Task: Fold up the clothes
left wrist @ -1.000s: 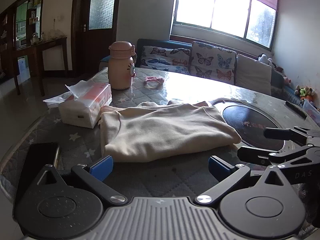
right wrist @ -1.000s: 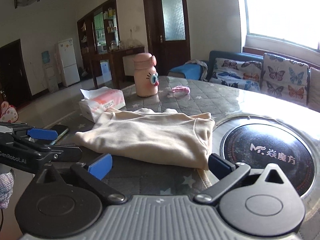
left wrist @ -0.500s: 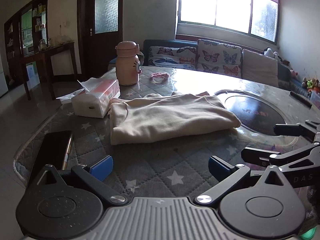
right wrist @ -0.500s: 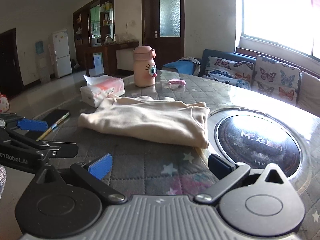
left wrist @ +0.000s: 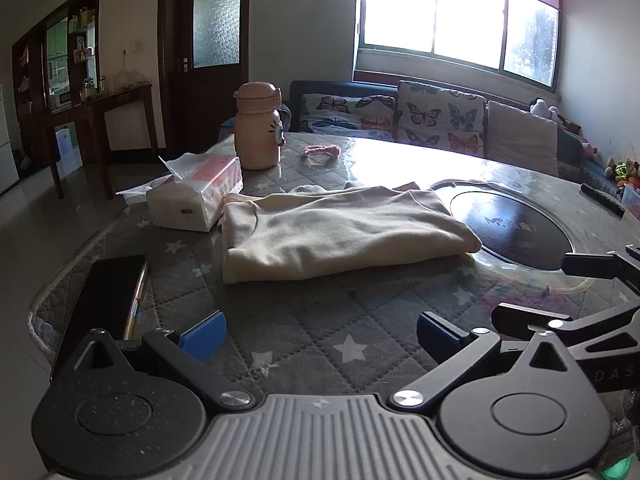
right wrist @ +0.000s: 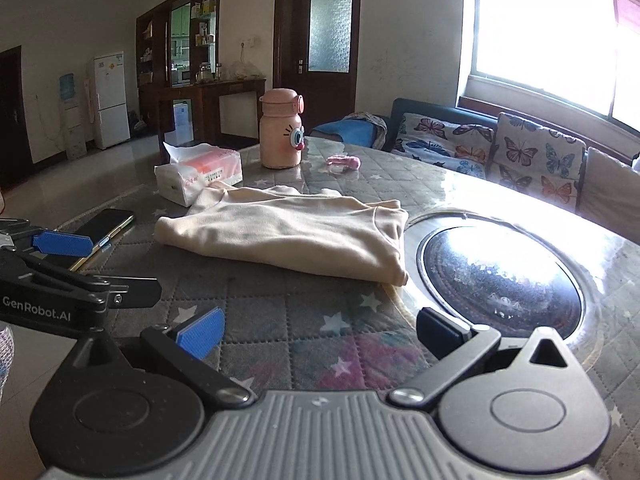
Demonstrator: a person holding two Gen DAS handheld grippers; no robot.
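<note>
A cream garment (left wrist: 340, 232) (right wrist: 288, 236) lies folded into a flat bundle on the grey star-quilted table (left wrist: 280, 320) (right wrist: 280, 312). My left gripper (left wrist: 320, 334) stands open near the table's front edge, well short of the garment, with nothing between its blue-padded fingers. My right gripper (right wrist: 320, 332) is likewise open and empty, back from the garment's near right corner. Each gripper shows at the edge of the other's view: the right gripper (left wrist: 560, 288) in the left wrist view, the left gripper (right wrist: 104, 268) in the right wrist view.
A tissue pack (left wrist: 196, 196) (right wrist: 200, 176) touches the garment's left end. A pink bottle (left wrist: 258, 136) (right wrist: 282, 134) and a pink hair band (left wrist: 320, 152) sit behind. A phone with a pen (left wrist: 106, 292) (right wrist: 106, 224) lies left; a black round inset (left wrist: 508, 228) (right wrist: 500, 276) lies right.
Both grippers have drawn back from the garment toward the table's front edge, so it looks smaller and farther away. The garment has stayed put and both grippers stay open.
</note>
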